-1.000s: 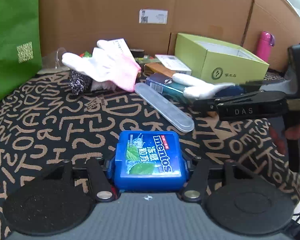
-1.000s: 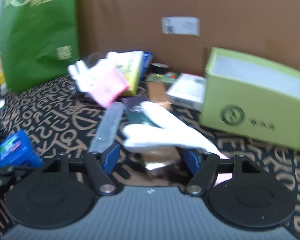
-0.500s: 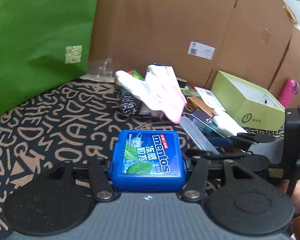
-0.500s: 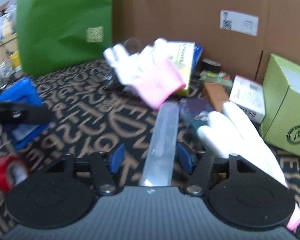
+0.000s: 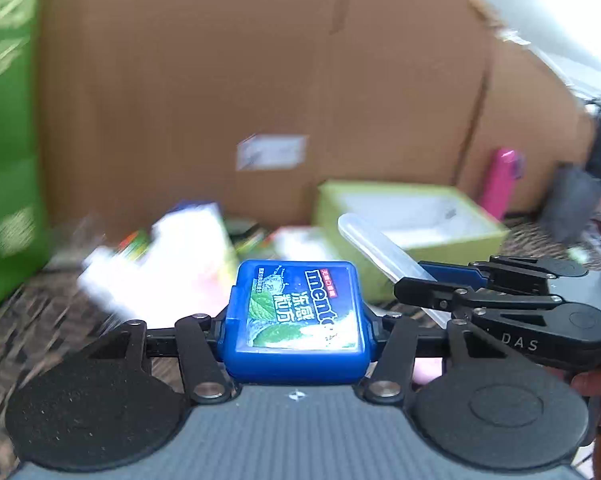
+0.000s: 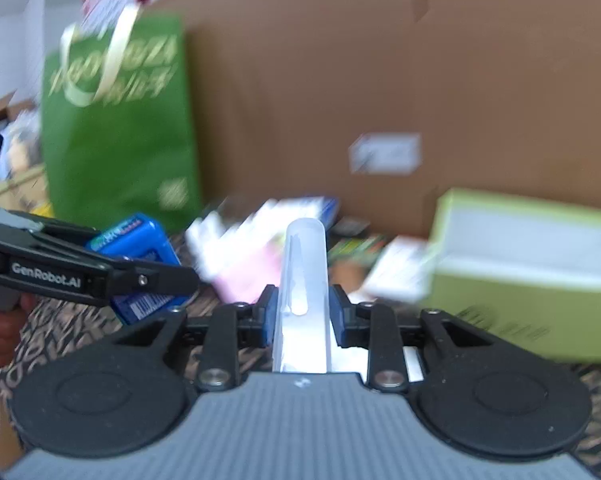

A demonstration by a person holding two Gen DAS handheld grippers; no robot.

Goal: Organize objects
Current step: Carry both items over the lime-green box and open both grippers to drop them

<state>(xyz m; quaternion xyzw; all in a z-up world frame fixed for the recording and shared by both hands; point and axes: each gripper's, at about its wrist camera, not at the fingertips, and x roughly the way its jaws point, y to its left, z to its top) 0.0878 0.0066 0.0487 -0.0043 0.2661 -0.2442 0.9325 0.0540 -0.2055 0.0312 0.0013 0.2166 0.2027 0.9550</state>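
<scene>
Left wrist, fingers (image 5: 374,330) clamp mint tin (image 5: 296,316)

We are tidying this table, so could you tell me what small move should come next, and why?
Probably carry the clear plastic case, between the closing right gripper, over the open green box; it is lifted and the box sits just right.

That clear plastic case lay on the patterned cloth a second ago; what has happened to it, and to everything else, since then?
The right gripper came over the clear plastic case, its jaws closing on it, and lifted it off the patterned cloth, toward the green box. The left gripper rose too, still holding the blue mint tin. The green box, green bag and cardboard wall stayed put.
</scene>
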